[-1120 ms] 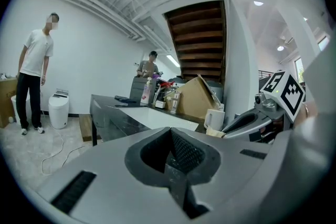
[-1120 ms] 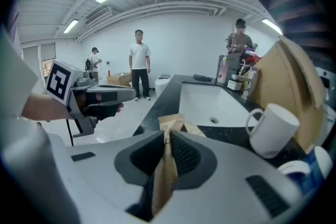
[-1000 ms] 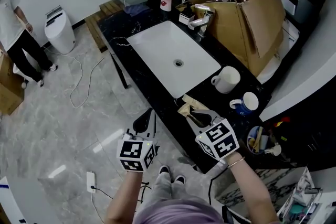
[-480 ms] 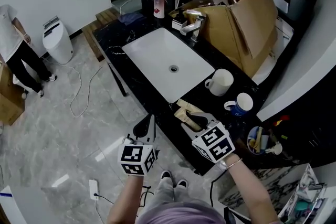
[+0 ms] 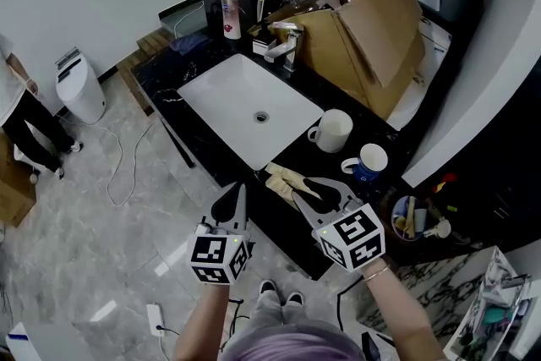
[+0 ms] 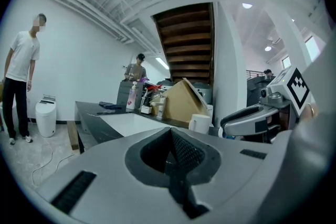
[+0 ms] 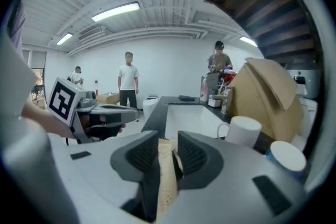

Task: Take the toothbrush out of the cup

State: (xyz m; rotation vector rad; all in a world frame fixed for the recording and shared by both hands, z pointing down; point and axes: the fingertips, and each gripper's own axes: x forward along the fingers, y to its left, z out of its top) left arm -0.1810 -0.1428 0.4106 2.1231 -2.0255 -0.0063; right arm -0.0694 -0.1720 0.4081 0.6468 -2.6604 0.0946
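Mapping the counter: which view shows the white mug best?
The head view: the white mug stands whole, seen from above, between the sink and the blue cup. The right gripper view shows its side; the left gripper view, small and distant.

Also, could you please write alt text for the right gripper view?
The right gripper's claw fills the foreground, its jaws apart after just opening, a tan perforated strip showing in the gap. Beyond lie a black counter with a white sink, a white mug and a cardboard box; people stand further back.
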